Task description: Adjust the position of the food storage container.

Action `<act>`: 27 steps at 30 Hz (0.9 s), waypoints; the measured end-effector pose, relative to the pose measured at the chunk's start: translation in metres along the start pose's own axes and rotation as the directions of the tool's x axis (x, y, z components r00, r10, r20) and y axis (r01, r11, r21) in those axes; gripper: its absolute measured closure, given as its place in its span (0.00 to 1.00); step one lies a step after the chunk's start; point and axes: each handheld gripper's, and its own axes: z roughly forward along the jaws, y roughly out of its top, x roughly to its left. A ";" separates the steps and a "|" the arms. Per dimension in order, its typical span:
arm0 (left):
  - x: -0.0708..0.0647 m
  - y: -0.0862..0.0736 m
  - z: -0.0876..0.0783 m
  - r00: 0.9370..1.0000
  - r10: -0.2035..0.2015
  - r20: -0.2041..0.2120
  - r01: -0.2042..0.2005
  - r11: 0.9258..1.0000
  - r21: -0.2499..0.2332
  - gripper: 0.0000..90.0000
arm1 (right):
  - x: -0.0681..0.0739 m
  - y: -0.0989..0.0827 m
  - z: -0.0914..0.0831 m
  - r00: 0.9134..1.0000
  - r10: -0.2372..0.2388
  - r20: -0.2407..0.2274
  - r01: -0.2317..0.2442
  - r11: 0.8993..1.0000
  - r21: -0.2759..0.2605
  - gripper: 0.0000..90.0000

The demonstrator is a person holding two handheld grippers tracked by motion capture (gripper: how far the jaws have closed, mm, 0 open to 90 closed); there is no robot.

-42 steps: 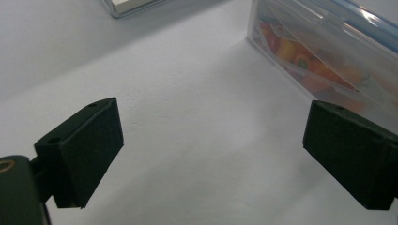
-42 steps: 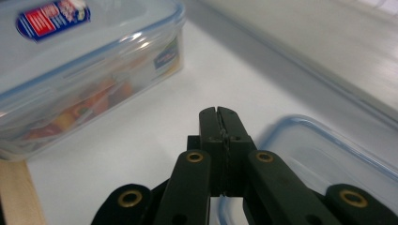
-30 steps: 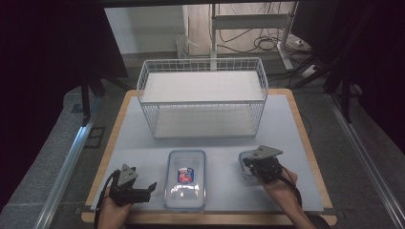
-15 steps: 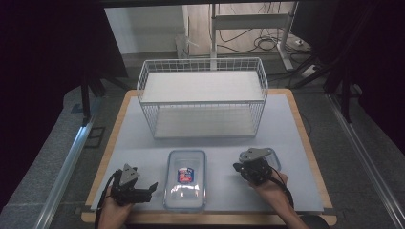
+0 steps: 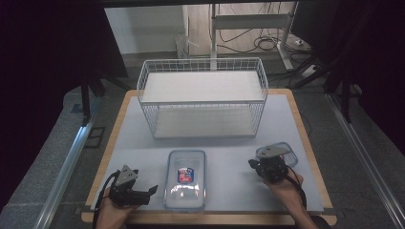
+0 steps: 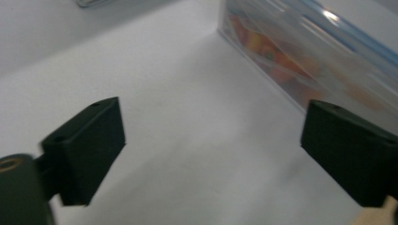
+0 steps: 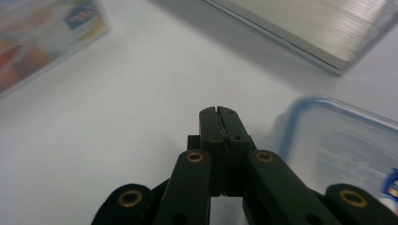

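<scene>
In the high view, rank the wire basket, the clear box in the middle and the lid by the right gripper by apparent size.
1. wire basket
2. clear box
3. lid, partly hidden behind the right gripper, but plainly smallest.

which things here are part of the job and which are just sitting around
In the job:
- clear container, packet inside, beside the open left gripper
- small blue-rimmed container, right by the shut right gripper

Just lying about:
- white wire basket at the back of the table, untouched
- cables on the floor beyond
</scene>
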 end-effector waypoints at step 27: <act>-0.083 0.029 0.037 0.924 0.135 0.356 -0.185 0.977 0.107 1.00 | 0.039 -0.026 -0.028 0.986 -0.014 -0.168 0.014 1.000 -0.002 0.97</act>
